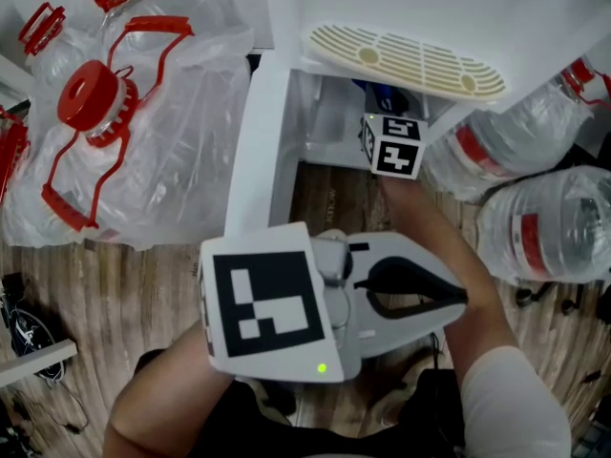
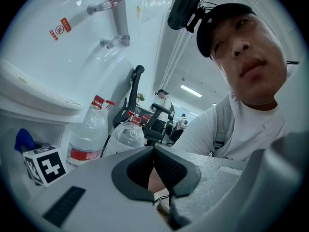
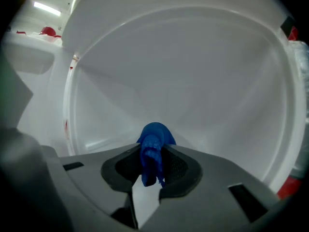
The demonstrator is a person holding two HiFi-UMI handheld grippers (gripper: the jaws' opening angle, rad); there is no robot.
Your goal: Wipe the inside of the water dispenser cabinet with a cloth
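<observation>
Two grippers up: right gripper (image 3: 153, 153) is clamped on the blue cloth (image 3: 154, 138), which bunches out past its jaw tips, with the white inner wall of the water dispenser cabinet (image 3: 193, 76) straight ahead of it. Left gripper (image 2: 153, 151) is closed on nothing and idles outside the opening, behind the right one. I read this as the wiping step, wall contact unclear; next I'd press the cloth forward onto that wall and sweep sideways with the clamp tight.
</observation>
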